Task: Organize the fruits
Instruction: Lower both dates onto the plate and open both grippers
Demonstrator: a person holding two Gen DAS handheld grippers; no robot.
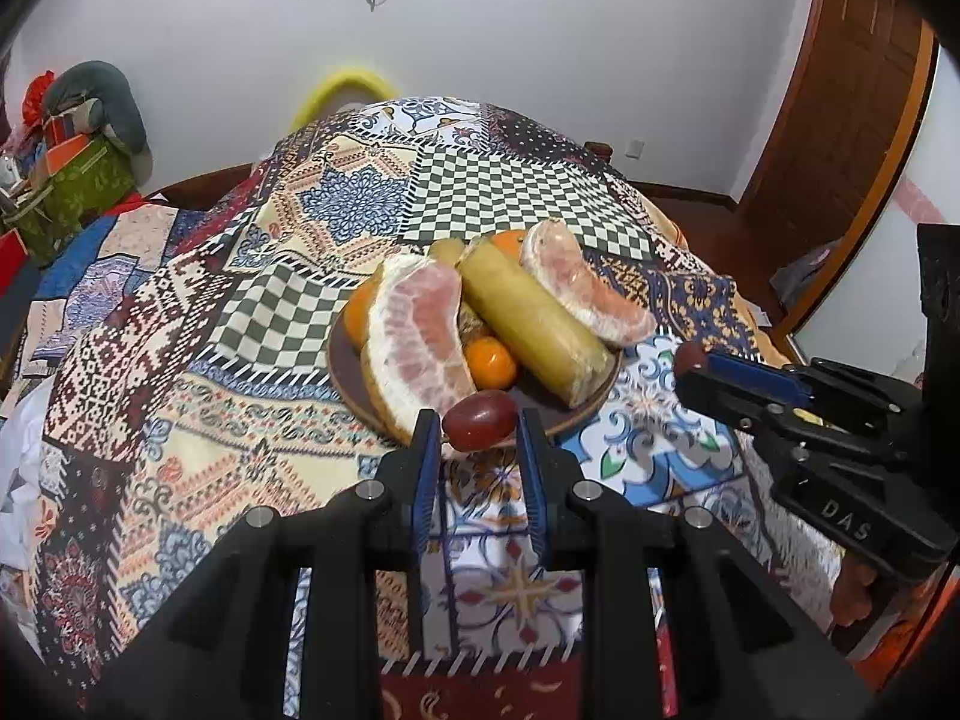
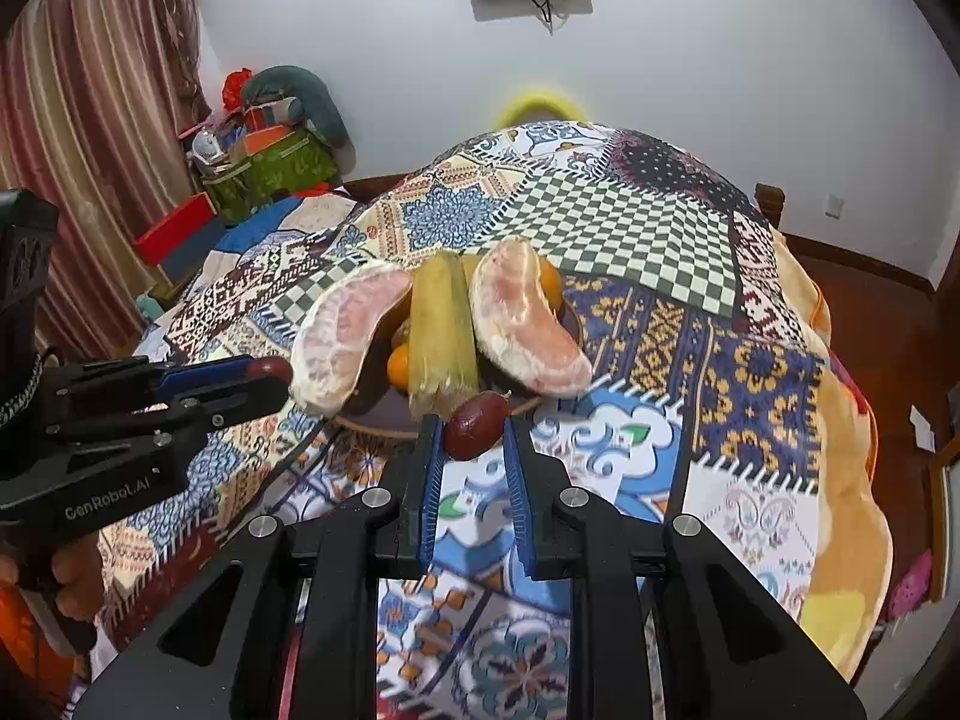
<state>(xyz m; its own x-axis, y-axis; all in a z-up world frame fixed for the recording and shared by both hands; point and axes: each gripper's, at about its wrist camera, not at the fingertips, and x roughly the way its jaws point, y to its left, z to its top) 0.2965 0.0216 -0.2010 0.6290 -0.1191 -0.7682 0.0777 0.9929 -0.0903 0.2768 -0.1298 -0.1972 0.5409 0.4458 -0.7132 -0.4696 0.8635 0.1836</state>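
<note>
Plate [image 1: 348, 372] already heaped with pomelo, oranges; left hand-held gripper [image 1: 478, 429] and right hand-held gripper [image 2: 474, 429] each clasp red date, unplaced.

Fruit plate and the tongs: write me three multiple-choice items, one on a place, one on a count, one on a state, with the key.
1. Where does the plate stand?
A. on the patterned cloth
B. on the floor
C. on a chair

2. How many peeled pomelo pieces lie on the plate?
A. one
B. two
C. four

3. What state are the left tongs in?
A. open and empty
B. shut on a dark red fruit
C. out of view

Key:
1 A: the plate sits on the patterned cloth.
2 B: one pomelo piece lies left of the cane stick, another right.
3 B: the left tongs pinch the dark red fruit.
</note>
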